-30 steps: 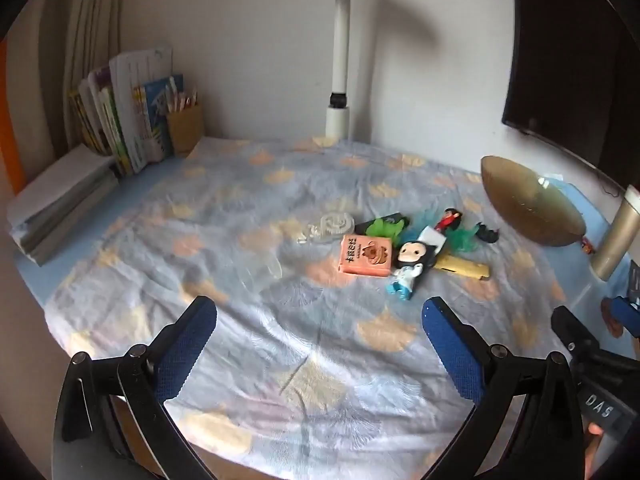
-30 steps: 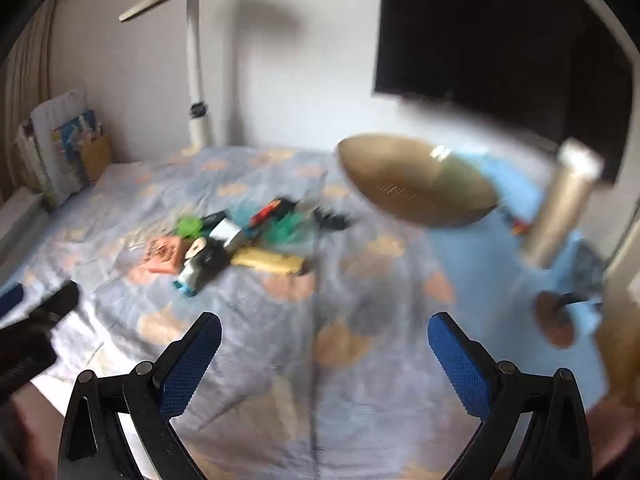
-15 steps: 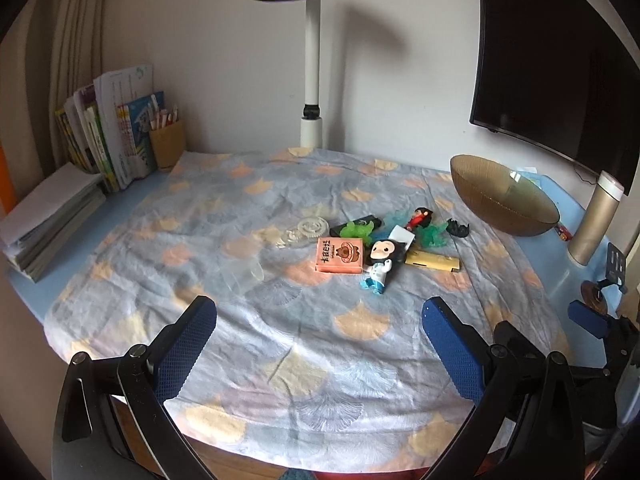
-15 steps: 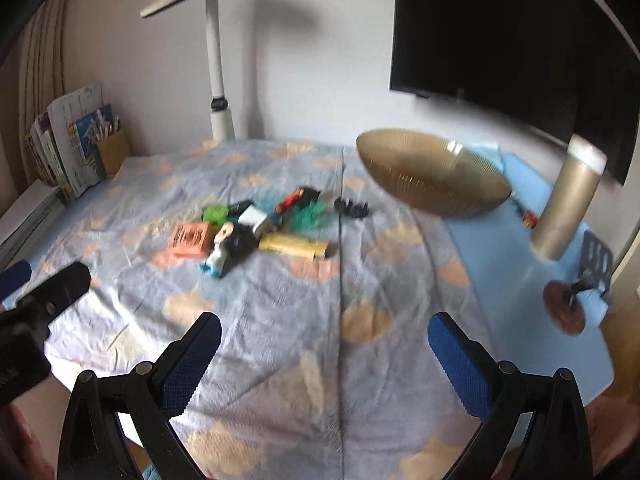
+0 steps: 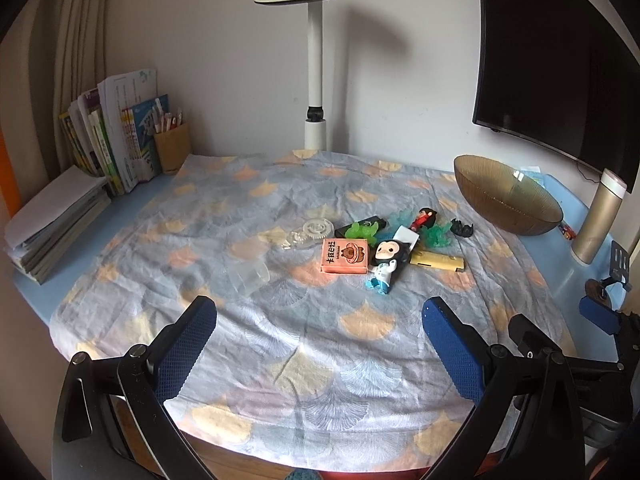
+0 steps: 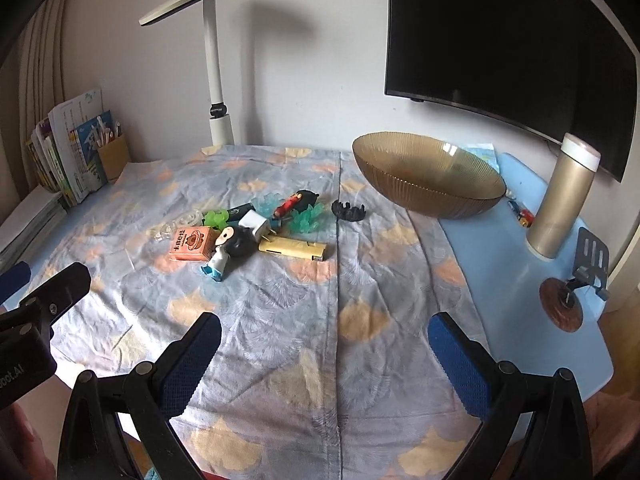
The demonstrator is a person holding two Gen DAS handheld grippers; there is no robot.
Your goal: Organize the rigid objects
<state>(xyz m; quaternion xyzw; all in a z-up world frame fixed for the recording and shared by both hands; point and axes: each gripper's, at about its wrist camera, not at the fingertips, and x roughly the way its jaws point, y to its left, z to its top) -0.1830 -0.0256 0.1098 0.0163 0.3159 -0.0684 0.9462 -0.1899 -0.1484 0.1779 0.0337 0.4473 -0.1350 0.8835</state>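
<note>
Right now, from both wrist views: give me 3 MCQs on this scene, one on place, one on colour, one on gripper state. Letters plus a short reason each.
1. Where does the amber bowl sit relative to the toy pile?
A. Left of it, by the books
B. Right of it, near the gold flask
C. On top of it

2. What colour is the flat box beside the monkey figurine?
A. Orange
B. Purple
C. White

3. What state are the two grippers in?
A. Both shut on toys
B. Left shut, right open
C. Both open, holding nothing

Answers:
1. B, the bowl stands right of the pile, with the flask further right.
2. A, its face is orange with a brown cartoon print.
3. C, the left gripper and right gripper show fingers spread wide over bare cloth.
</note>
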